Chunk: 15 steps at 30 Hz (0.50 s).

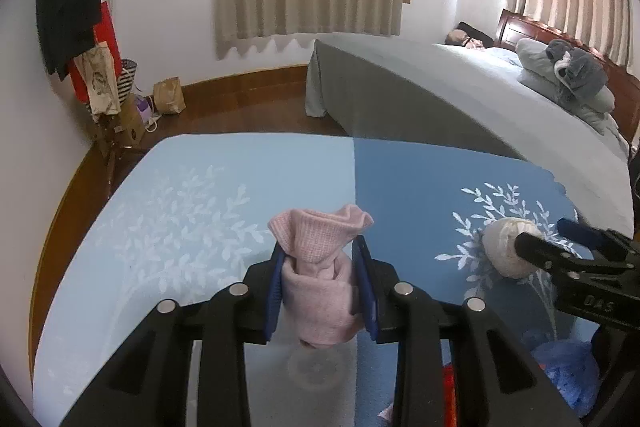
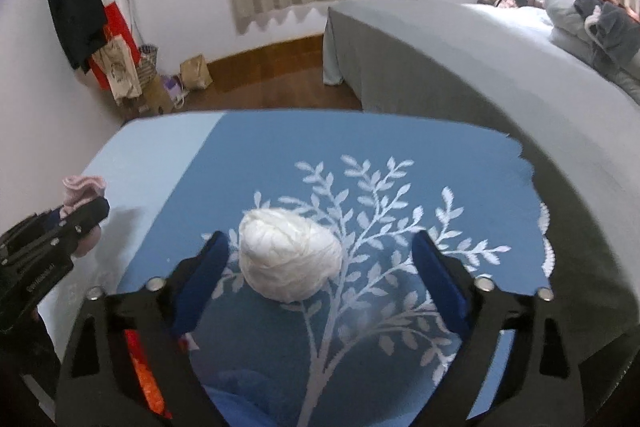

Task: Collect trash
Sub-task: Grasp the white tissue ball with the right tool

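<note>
Now the left gripper (image 1: 320, 287) clamps the pink cloth (image 1: 320, 267). Right gripper (image 2: 320, 275) straddles the white wad (image 2: 290, 259), jaws wide. Next, I'd say: squeeze and lift.

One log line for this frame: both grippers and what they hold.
left gripper: shut on pink cloth | right gripper: open around white wad, not touching

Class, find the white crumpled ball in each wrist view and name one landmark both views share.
Left wrist: white crumpled ball at right, partly behind the right gripper.
Right wrist: ball centre, between the open gripper fingers.
Shared landmark: white leaf-branch print on the dark blue cloth.
</note>
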Each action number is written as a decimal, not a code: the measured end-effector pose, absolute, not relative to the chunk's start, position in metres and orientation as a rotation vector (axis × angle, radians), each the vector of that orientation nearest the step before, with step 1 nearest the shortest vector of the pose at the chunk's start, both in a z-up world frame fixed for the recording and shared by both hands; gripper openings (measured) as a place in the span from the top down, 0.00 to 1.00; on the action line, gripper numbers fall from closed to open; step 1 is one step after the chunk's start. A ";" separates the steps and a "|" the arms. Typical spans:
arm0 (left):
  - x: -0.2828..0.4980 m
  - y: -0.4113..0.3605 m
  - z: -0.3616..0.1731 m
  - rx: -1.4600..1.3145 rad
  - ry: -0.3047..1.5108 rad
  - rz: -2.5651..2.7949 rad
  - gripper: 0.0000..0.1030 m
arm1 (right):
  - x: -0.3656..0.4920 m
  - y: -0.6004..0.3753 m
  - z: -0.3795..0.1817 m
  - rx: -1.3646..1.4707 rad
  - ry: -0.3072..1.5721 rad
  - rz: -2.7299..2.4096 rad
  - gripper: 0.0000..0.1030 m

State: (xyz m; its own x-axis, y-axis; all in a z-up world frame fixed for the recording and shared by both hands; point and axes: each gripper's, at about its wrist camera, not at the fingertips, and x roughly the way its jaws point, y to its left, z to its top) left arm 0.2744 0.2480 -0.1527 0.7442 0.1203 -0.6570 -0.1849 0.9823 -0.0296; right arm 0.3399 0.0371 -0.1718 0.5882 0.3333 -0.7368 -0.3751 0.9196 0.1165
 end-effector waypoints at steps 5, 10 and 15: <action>0.274 0.250 -0.155 -0.096 0.721 0.169 0.68 | 0.340 0.039 -0.178 -0.029 0.887 0.489 0.55; 0.271 0.250 -0.149 -0.100 0.705 0.169 0.68 | 0.330 0.042 -0.164 -0.039 0.855 0.545 0.66; 0.260 0.243 -0.132 -0.082 0.670 0.163 0.68 | 0.319 0.036 -0.142 -0.033 0.796 0.551 0.66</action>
